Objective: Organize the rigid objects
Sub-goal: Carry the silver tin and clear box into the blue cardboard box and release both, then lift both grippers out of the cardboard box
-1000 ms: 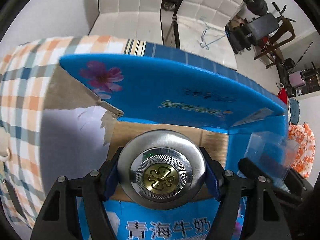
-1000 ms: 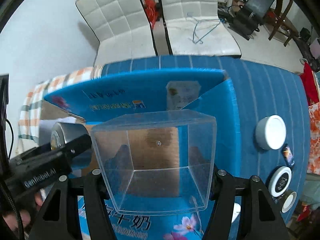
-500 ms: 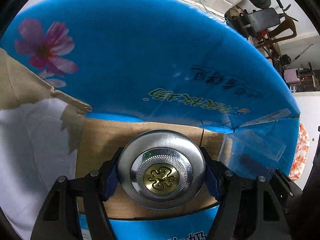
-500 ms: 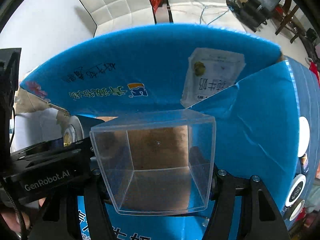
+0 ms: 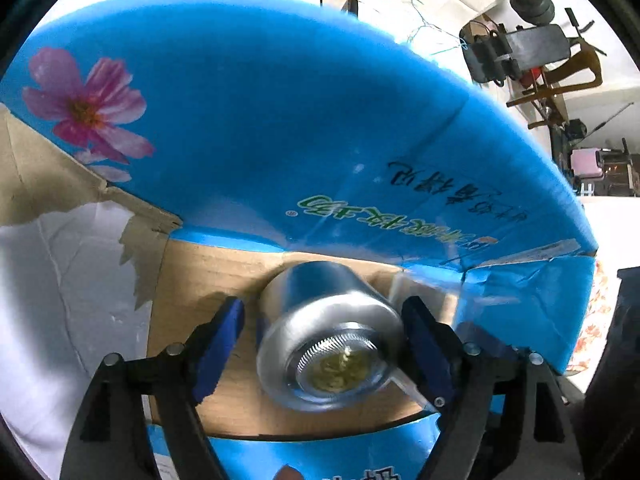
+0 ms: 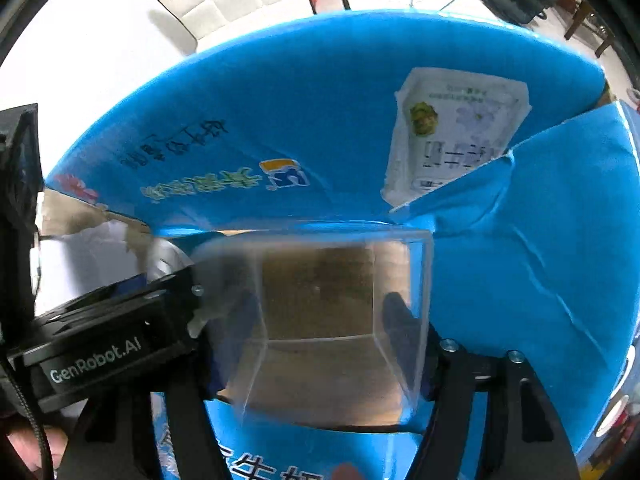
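1. The left gripper (image 5: 324, 344) has just been opening; its blue pads now stand clear of the round silver metal tin with a brass emblem lid (image 5: 332, 340), which a moment ago was clamped and now tips, blurred, onto the brown floor of the blue cardboard box (image 5: 280, 120).
2. The right gripper (image 6: 324, 320) has also been opening around the clear square plastic container (image 6: 320, 312), apparently released inside the same box.
3. Both drops look done; withdrawing seems next.
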A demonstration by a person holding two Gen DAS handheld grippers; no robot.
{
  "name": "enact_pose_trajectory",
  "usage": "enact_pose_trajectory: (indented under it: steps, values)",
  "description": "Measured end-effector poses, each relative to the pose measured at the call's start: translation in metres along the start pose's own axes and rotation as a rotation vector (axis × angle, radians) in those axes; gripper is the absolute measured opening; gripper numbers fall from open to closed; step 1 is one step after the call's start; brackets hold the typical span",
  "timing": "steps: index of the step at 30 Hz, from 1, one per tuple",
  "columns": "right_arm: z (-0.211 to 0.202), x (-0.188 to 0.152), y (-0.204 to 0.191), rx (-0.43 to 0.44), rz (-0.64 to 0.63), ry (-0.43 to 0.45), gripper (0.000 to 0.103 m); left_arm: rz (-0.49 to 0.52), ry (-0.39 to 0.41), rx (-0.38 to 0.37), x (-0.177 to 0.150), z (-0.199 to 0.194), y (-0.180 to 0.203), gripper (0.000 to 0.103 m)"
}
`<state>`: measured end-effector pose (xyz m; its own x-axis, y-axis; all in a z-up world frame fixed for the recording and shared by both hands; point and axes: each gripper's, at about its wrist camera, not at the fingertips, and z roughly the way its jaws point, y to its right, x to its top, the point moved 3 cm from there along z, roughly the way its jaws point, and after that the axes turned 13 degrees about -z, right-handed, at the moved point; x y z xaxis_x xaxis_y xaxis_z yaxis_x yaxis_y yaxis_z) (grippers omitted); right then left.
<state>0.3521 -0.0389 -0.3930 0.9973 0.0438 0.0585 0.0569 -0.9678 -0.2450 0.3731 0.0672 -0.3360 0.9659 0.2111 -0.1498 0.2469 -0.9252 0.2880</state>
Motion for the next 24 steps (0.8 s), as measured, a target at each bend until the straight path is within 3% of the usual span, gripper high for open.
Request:
enact_pose_trajectory:
  steps: [3,6,10,14,24]
  values:
    - [0.0,0.002,0.003,0.01,0.006,-0.002,0.074,0.006,0.0,0.02,0.001,-0.007,0.005,0.097]
    - [-0.003,0.004,0.01,0.01,-0.001,0.005,0.079,0.012,0.019,0.028,-0.003,-0.011,0.003,0.102]
    - [-0.013,0.001,0.005,0.007,-0.023,0.015,0.095,0.019,0.071,0.031,-0.014,-0.021,0.003,0.103]
    - [-0.032,-0.012,-0.002,-0.075,-0.057,0.049,0.101,0.071,0.186,0.099,-0.027,-0.043,-0.004,0.103]
    - [-0.097,-0.066,-0.014,-0.238,-0.049,0.116,0.101,0.178,0.401,0.212,-0.081,-0.113,-0.01,0.103]
